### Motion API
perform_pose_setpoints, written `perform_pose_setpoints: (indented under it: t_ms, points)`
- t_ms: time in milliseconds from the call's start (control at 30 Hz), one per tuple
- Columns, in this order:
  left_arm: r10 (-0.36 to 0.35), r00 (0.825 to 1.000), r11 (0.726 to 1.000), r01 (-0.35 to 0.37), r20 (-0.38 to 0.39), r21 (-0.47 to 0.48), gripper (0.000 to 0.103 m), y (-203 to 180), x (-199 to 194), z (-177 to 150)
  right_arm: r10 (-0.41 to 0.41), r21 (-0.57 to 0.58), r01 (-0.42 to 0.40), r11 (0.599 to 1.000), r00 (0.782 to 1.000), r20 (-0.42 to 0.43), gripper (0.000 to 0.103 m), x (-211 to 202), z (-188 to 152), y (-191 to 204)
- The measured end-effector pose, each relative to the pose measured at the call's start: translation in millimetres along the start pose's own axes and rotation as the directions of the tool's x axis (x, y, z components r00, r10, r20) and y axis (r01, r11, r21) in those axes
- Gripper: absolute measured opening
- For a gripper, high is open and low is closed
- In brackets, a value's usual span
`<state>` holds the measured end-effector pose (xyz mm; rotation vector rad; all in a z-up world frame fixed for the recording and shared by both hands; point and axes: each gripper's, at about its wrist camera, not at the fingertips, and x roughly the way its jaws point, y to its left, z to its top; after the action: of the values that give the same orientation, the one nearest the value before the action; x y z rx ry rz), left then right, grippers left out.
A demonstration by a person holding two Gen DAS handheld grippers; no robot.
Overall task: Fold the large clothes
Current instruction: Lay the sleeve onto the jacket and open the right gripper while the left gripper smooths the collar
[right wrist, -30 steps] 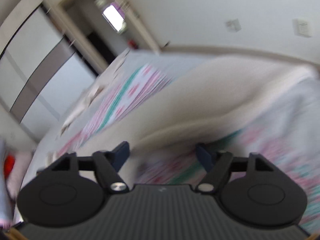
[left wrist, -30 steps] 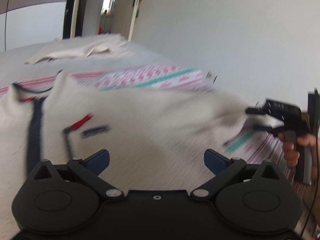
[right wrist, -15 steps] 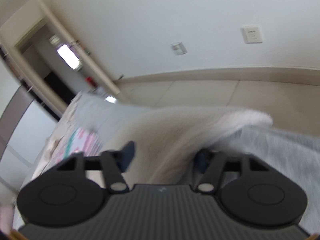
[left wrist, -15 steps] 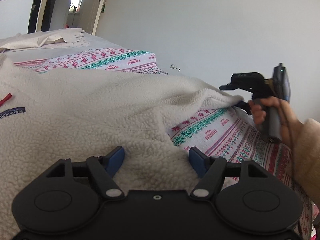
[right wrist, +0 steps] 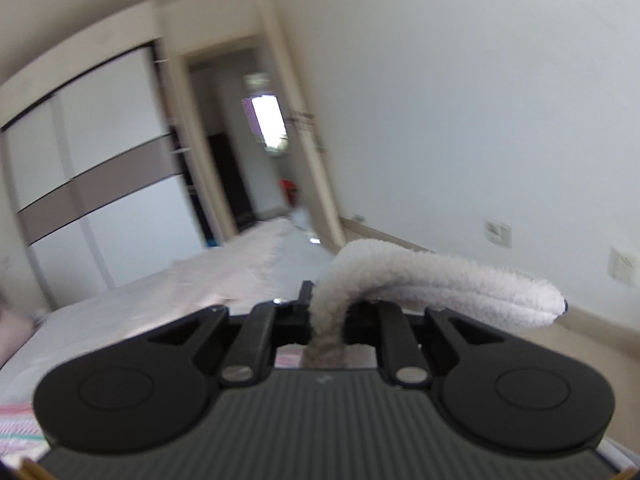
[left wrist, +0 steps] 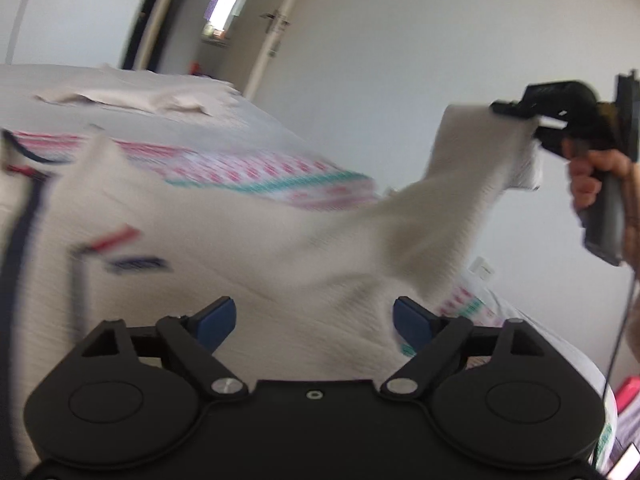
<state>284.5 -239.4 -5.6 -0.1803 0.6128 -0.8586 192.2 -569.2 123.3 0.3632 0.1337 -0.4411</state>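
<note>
A cream fleece jacket (left wrist: 240, 240) with a dark zip and a red-and-navy label lies spread on the bed. Its sleeve (left wrist: 472, 168) is pulled up into the air at the right by my right gripper (left wrist: 520, 120), held in a hand. In the right wrist view the right gripper (right wrist: 326, 320) has its jaws closing tight on the sleeve, and the fluffy cuff (right wrist: 440, 280) curls out to the right. My left gripper (left wrist: 316, 320) hovers low over the jacket's body. Its jaws are wide and opening, and the blue pads (left wrist: 214, 318) press on nothing.
A blanket with pink and green patterns (left wrist: 260, 176) covers the bed under the jacket. Another beige garment (left wrist: 140, 98) lies at the far side. A white wall runs along the right, with sockets (right wrist: 498, 232), a doorway (right wrist: 260, 160) and a sliding wardrobe (right wrist: 100, 180).
The right gripper has shut on the sleeve and lifted it off the bed. The left gripper's fingers narrowed over the fleece, then spread wide again, and it drew back.
</note>
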Motion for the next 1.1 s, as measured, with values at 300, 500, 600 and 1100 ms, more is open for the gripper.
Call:
perform_pose_setpoints:
  t_ms: [300, 500, 600, 1100]
  points:
    - [0.186, 0.98, 0.982, -0.184, 0.075, -0.034, 0.102, 90.6, -98.6, 29.2, 0.245, -0.291, -0.283, 0.914, 0.956, -0.158, 0.011, -2.4, -51.7, 184.6]
    - [0.304, 0.949, 0.951, -0.297, 0.082, -0.088, 0.102, 140.5, -143.3, 26.6, 0.311, -0.28, -0.437, 0.855, 0.863, -0.397, 0.012, 7.8, -169.2, 271.1]
    - [0.342, 0.938, 0.937, -0.335, 0.061, -0.098, 0.102, 153.8, -152.8, 23.1, 0.262, -0.247, -0.443, 0.862, 0.807, -0.53, 0.018, 15.8, -235.6, 290.8]
    - [0.292, 0.956, 0.95, -0.291, 0.008, 0.116, 0.103, 90.0, -79.7, 26.0, 0.309, -0.116, -0.407, 0.906, 0.825, -0.474, 0.079, -54.2, -174.3, 205.2]
